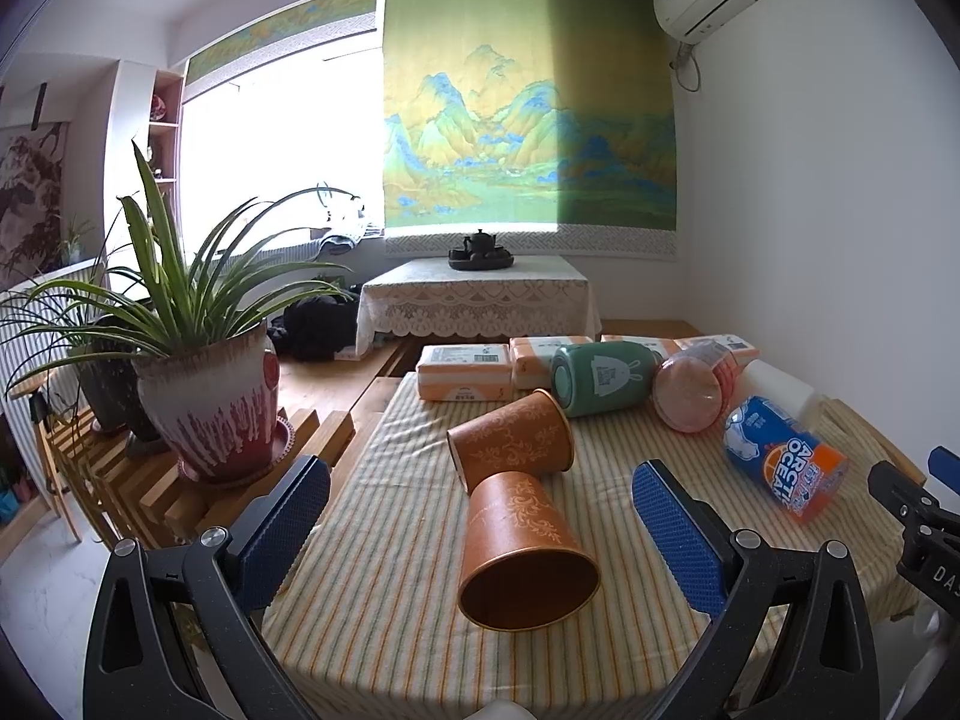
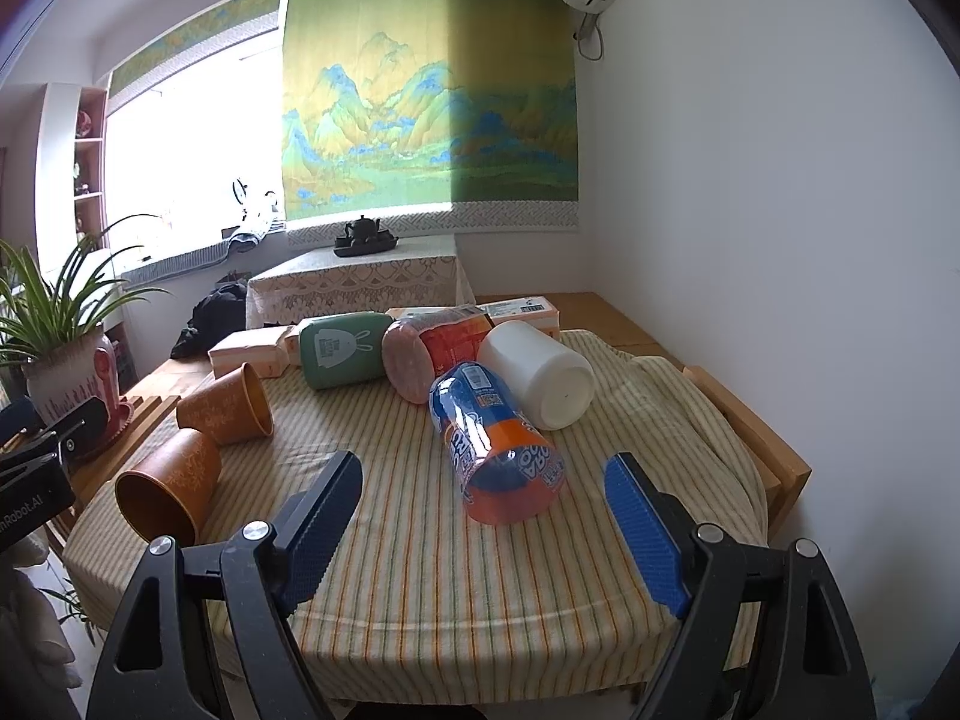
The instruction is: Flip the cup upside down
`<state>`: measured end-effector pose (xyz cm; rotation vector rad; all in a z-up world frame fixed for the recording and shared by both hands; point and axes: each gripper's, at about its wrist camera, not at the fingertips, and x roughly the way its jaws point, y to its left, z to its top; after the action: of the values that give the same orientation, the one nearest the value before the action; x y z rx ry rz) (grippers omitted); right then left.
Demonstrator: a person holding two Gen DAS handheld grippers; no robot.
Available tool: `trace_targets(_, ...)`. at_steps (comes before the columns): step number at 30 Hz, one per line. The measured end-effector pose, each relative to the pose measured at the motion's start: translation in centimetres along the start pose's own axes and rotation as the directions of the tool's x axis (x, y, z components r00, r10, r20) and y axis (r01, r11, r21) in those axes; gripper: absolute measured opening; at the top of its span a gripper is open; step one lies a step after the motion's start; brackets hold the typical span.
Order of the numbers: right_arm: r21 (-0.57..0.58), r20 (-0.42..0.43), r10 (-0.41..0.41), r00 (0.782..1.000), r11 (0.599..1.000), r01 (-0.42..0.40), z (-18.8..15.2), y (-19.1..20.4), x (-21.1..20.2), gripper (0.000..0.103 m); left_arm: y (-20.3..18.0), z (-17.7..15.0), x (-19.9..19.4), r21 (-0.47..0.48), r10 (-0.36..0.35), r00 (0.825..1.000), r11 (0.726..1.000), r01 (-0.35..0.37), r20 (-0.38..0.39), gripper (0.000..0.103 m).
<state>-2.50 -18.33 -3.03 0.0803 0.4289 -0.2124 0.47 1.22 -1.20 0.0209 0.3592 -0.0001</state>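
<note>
Several cups lie on their sides on the striped tablecloth (image 1: 390, 540). A near orange cup (image 1: 522, 546) points its mouth toward me; a second orange cup (image 1: 510, 441) lies behind it. My left gripper (image 1: 480, 534) is open, its pads either side of the near orange cup, not touching. In the right wrist view the blue-orange Arctic Ocean cup (image 2: 498, 450) lies ahead of my open, empty right gripper (image 2: 486, 516). A white cup (image 2: 540, 381), a green rabbit cup (image 2: 342, 357) and a pink cup (image 2: 414, 366) lie farther back.
Tissue packs (image 1: 465, 378) line the table's far edge. A potted plant (image 1: 204, 384) stands on a wooden rack at the left. A white wall (image 2: 780, 240) runs close on the right. A lace-covered low table with a teapot (image 1: 480, 246) stands beyond.
</note>
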Motion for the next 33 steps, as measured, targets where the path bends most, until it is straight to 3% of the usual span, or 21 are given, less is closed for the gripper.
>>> trace_targets(33,0.002,-0.007,0.001,1.000,1.000,-0.001,-0.12,-0.05,0.01,0.081,0.00,0.19,-0.03,0.005,-0.011,1.000,1.000,0.011,0.000,0.102)
